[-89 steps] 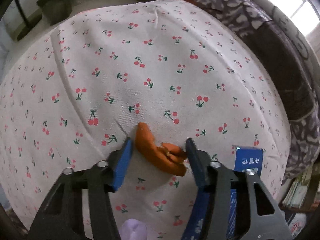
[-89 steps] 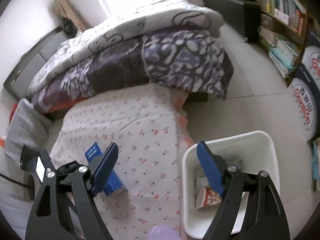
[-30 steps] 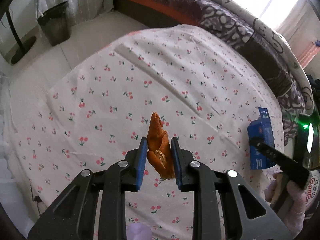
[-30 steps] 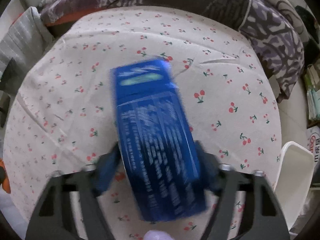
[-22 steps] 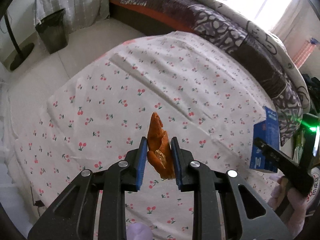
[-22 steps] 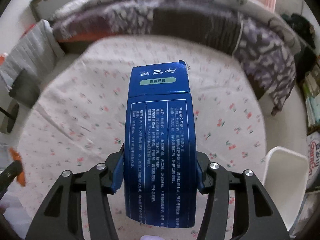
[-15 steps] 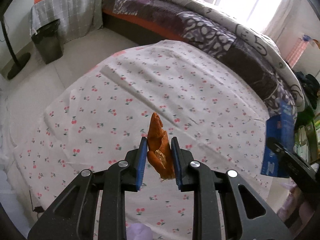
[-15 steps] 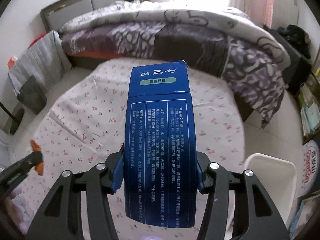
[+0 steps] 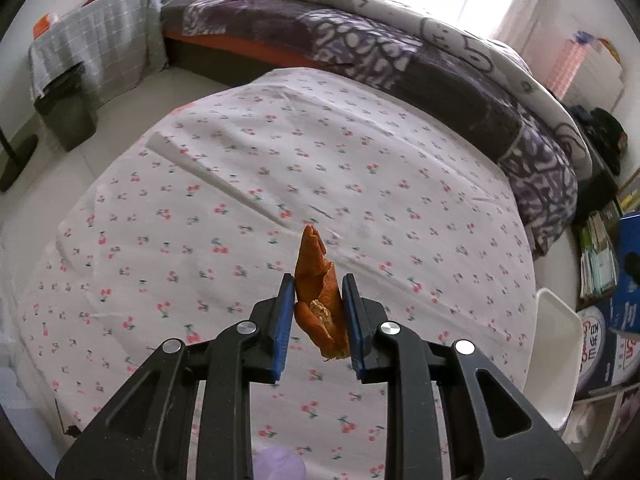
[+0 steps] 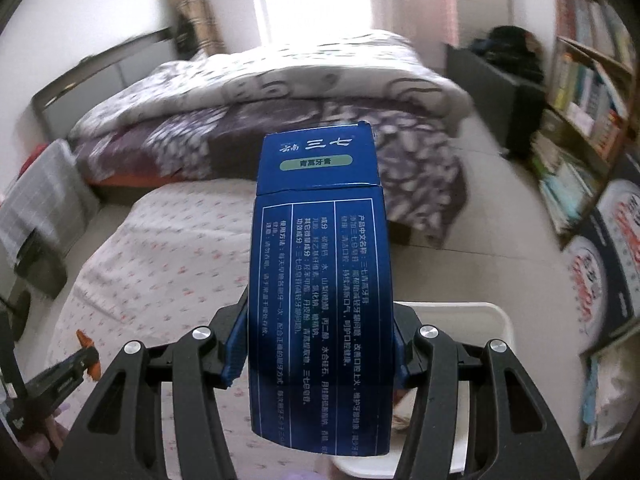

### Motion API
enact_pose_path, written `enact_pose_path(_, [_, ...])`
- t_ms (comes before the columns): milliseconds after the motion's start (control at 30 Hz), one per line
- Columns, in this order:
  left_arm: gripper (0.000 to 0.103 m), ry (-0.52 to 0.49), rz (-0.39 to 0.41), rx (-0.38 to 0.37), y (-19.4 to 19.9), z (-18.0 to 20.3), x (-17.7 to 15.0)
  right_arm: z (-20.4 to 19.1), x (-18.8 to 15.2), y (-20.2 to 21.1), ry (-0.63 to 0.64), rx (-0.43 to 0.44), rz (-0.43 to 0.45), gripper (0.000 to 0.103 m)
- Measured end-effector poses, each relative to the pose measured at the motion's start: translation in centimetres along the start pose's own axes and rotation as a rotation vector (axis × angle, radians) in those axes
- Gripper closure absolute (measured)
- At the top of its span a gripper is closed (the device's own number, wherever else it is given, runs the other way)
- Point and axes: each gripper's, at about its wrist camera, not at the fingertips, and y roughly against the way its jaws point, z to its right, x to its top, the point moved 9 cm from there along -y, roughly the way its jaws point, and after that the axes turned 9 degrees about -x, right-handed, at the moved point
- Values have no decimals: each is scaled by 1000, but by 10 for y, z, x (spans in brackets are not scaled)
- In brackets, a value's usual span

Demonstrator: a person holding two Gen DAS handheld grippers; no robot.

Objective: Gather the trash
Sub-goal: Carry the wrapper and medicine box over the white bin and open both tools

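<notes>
My left gripper (image 9: 317,304) is shut on an orange peel (image 9: 318,292) and holds it above the cherry-print cloth (image 9: 240,184). My right gripper (image 10: 318,344) is shut on a blue toothpaste box (image 10: 320,264), held upright above the white bin (image 10: 472,312), whose inside the box mostly hides. The bin's rim (image 9: 554,356) shows at the right edge of the left wrist view, with the blue box (image 9: 628,272) beyond it. The left gripper with the peel (image 10: 86,354) shows at the lower left of the right wrist view.
A bed with a purple patterned quilt (image 9: 420,64) lies behind the cloth. A grey-draped dark bin (image 9: 68,92) stands at the left. Bookshelves (image 10: 576,92) and printed boxes (image 10: 600,272) line the right side. Tiled floor (image 10: 480,240) lies between the bed and the shelves.
Both grippers closed on their items and lifted. The left one raised the peel off the cloth. The right one raised the blue box and swung right, over the white bin.
</notes>
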Motion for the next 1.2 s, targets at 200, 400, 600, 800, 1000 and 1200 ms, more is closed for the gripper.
enact_pose_path(200, [79, -54, -11, -34, -8, 35, -9, 49, -1, 1, -54, -66, -8, 48])
enact_pose_path(400, [80, -97, -26, -89, -16, 77, -18, 92, 1, 7, -116, -141, 14, 48])
enact_pose_path(600, [80, -168, -38, -152, -22, 128, -28, 136, 4, 16, -168, -221, 60, 42])
enact_pose_path(800, [80, -240, -46, -238, -26, 188, -41, 180, 5, 18, -221, -290, 74, 39])
enact_pose_path(1000, [80, -307, -61, -325, -29, 248, -57, 207, 4, 25, -262, -334, 103, 36])
enact_pose_path(1200, [70, -304, -132, -468, -41, 290, -73, 214, 9, 39, -285, -362, 170, 27])
